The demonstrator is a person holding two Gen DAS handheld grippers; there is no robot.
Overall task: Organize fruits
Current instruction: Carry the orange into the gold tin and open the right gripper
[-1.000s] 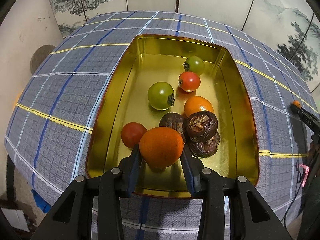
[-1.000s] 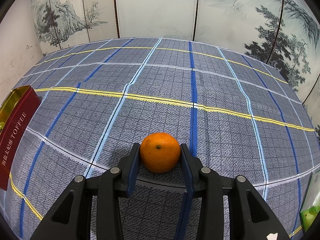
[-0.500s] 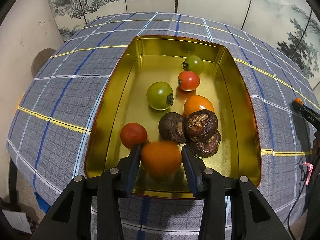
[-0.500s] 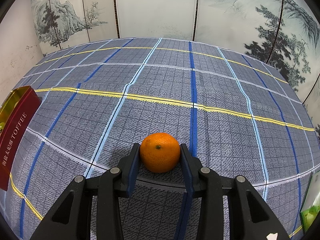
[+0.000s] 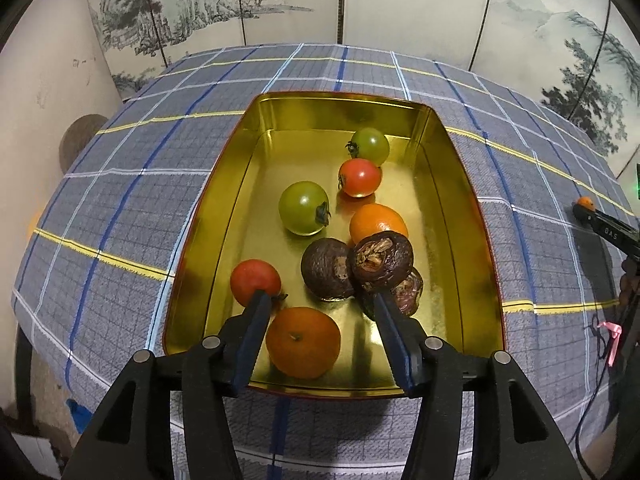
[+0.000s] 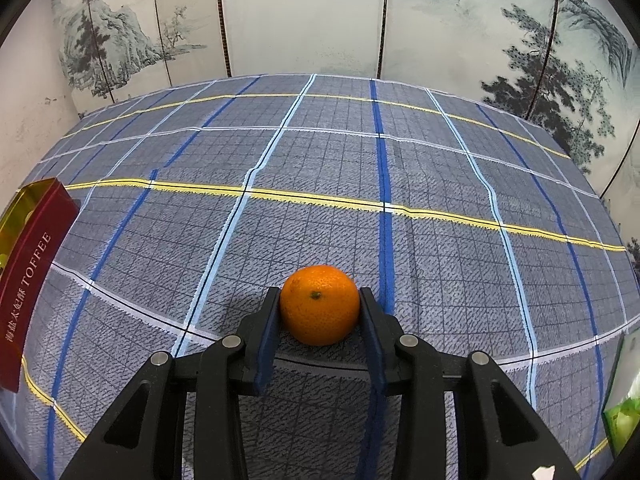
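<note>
**A:** So where was everything at that point? I only caught the left wrist view.

**B:** The black left gripper with blue pads (image 5: 318,300) hung over the near end of the shiny gold rectangular tin with a red outer wall (image 5: 476,216). Its jaws were opening, and the round orange mandarin with a small stem dot (image 5: 303,342) sat on the tin floor between them, no pad pressing it.

**A:** And the rest of the fruit?

**B:** All in the tin. A small red tomato (image 5: 254,282) right by the left pad tip, three wrinkly dark brown round fruits (image 5: 382,260) clumped together by the right pad, a second orange mandarin (image 5: 378,222) just behind those. Further back a bigger green tomato (image 5: 304,208), another red tomato (image 5: 359,177) and a smaller green tomato (image 5: 371,144) near the far wall.

**A:** Right side?

**B:** The black right gripper (image 6: 319,292) was clamped on another bright orange mandarin (image 6: 319,304), both pads touching its sides, down at the blue-grey plaid tablecloth (image 6: 320,168). Can't tell if it was lifted off the cloth or not. The tin's red side (image 6: 30,272), printed TOFFEE, showed at the left edge, well apart.
</note>
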